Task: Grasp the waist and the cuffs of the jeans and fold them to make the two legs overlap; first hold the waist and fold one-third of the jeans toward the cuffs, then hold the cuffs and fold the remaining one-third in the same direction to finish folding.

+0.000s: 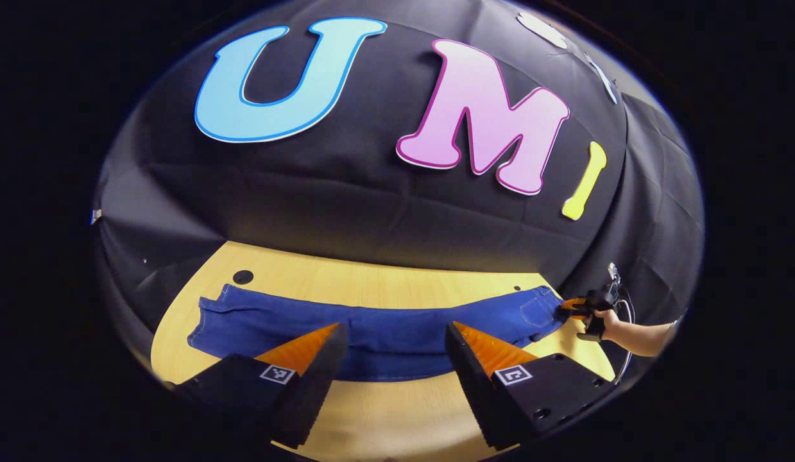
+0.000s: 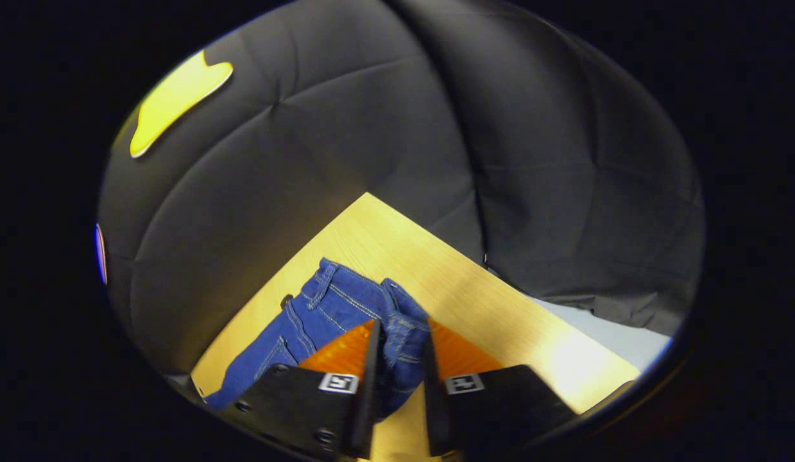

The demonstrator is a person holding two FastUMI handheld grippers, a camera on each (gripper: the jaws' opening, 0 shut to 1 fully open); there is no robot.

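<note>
- Blue jeans (image 1: 378, 330) lie stretched lengthwise across a pale wooden counter (image 1: 397, 285), in front of the black cloth wall.
- In the left gripper view, the left gripper (image 1: 392, 343) hovers over the middle of the jeans with its fingers spread wide and nothing between them.
- At the far right end of the jeans in that view, a hand (image 1: 607, 319) holds the right gripper (image 1: 569, 308) against the waist end.
- In the right gripper view, the right gripper (image 2: 400, 343) has its fingers drawn narrow, pinching a bunched fold of the denim waist (image 2: 397, 321) between them.
- The rest of the jeans trails away to the left along the counter.
</note>
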